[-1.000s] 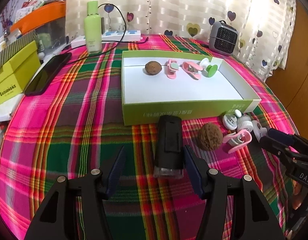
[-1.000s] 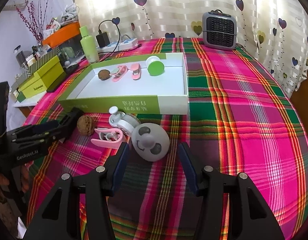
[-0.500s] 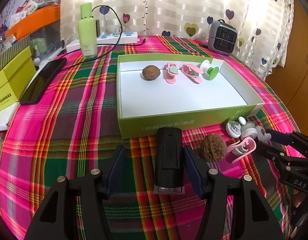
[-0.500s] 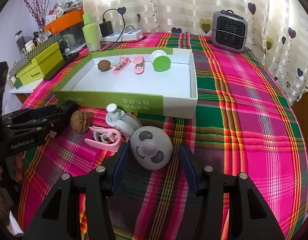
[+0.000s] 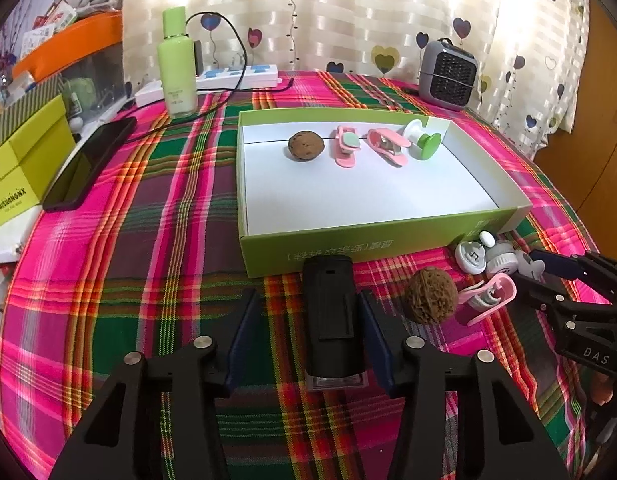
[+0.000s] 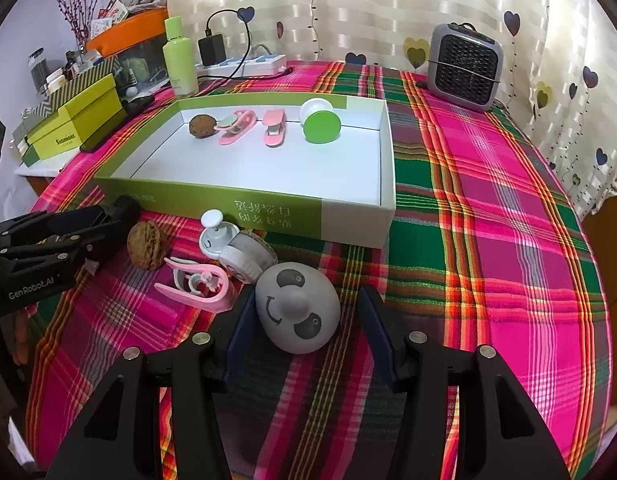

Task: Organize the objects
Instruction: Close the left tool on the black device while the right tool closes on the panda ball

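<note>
My left gripper (image 5: 306, 296) straddles a black oblong device (image 5: 328, 316) lying on the plaid cloth. Its jaws are closing; the left pad (image 5: 244, 324) still stands apart from the device. My right gripper (image 6: 306, 294) is open around a grey panda-faced knob (image 6: 296, 312), with a gap at its right pad (image 6: 374, 328). Beside them lie a walnut (image 5: 430, 297), a pink clip (image 5: 486, 298) and a white round gadget (image 6: 236, 250). The green box (image 5: 348, 240) holds a walnut (image 5: 305, 145), two pink clips (image 5: 344, 146) and a green knob (image 5: 424, 140).
A green bottle (image 5: 177, 68), a power strip (image 5: 236, 76) with cables and a small grey heater (image 5: 448, 76) stand along the far edge. A black phone (image 5: 88, 164) and yellow-green boxes (image 5: 20, 172) lie at the left. The table edge curves close on the right.
The left jaws have narrowed around the black device. The right gripper has slid forward, so the panda knob now lies between its fingers instead of ahead of them.
</note>
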The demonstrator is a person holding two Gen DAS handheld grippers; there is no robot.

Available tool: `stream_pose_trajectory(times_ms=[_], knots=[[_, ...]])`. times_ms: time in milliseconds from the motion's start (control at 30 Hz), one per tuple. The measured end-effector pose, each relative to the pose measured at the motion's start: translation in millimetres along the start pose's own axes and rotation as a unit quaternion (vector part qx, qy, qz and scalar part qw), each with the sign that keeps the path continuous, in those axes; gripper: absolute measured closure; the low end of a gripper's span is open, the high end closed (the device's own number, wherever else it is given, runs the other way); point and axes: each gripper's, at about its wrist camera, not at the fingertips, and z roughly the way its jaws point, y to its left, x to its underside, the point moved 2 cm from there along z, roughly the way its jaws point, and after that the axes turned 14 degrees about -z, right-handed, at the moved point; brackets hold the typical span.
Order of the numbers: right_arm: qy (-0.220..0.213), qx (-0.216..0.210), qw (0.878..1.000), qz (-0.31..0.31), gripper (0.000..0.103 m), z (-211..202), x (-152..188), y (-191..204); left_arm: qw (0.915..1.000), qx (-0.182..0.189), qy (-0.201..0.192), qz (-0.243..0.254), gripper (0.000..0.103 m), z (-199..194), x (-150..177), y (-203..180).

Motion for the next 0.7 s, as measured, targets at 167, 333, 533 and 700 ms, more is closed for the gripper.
stream_pose_trajectory(times_ms=[167,333,533,700], knots=[[0.000,-0.002,1.000,0.001,0.051,0.1,-0.3,-0.1,1.0000,0.001,0.000,0.003,0.064,-0.4,0.3,-0.4],[-0.002,0.001,1.000,0.007,0.060,-0.2,-0.7,-1.9,1.0000,-0.001,-0.001,-0.001,0.070,-0.8,-0.1,0.7],[-0.003,0.001,1.000,0.005,0.061,-0.5,0.1,-1.2,1.0000,-0.003,-0.003,-0.007,0.077,-1.2,-1.3,4.2],[-0.003,-0.001,1.000,0.005,0.062,-0.6,-0.1,-0.7,1.0000,-0.003,-0.003,-0.008,0.077,-1.2,-1.5,4.9]])
